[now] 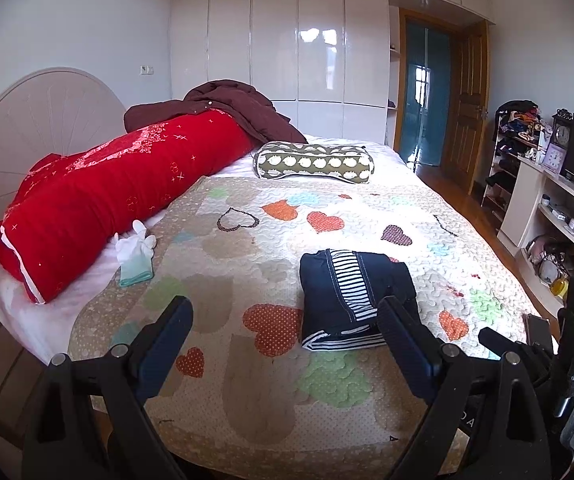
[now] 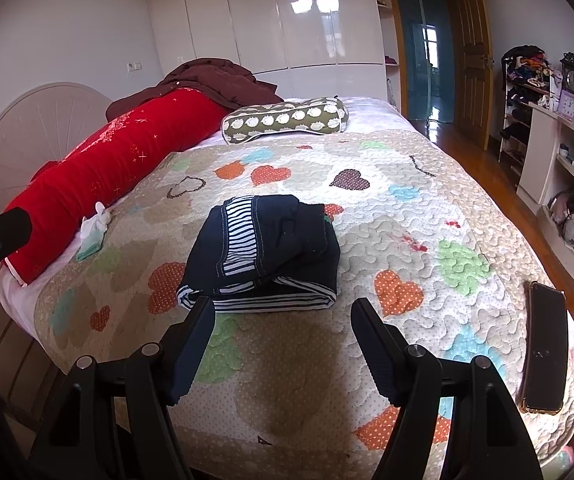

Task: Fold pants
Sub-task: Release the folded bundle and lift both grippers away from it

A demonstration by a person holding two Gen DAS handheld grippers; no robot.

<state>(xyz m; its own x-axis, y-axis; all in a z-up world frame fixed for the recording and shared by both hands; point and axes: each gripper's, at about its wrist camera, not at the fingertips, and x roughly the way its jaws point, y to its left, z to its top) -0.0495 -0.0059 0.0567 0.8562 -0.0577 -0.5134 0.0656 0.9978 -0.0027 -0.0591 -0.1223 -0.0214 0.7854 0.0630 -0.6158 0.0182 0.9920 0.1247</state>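
Note:
The dark navy pants (image 1: 351, 292) with a striped lining lie folded in a compact bundle on the heart-patterned quilt (image 1: 247, 380). In the right wrist view the pants (image 2: 267, 256) sit just beyond my fingertips, near the middle of the quilt (image 2: 427, 208). My left gripper (image 1: 285, 312) is open and empty, hovering over the bed's near edge with the pants by its right finger. My right gripper (image 2: 283, 312) is open too, its fingers spread before the bundle and touching nothing.
A long red bolster (image 1: 107, 192) and a maroon garment (image 1: 223, 108) lie along the headboard side. A green patterned cushion (image 1: 315, 162) rests at the far end. White gloves (image 1: 135, 252) lie by the bolster. A phone (image 2: 545, 348) lies at the quilt's right edge. Shelves (image 1: 559, 216) stand right.

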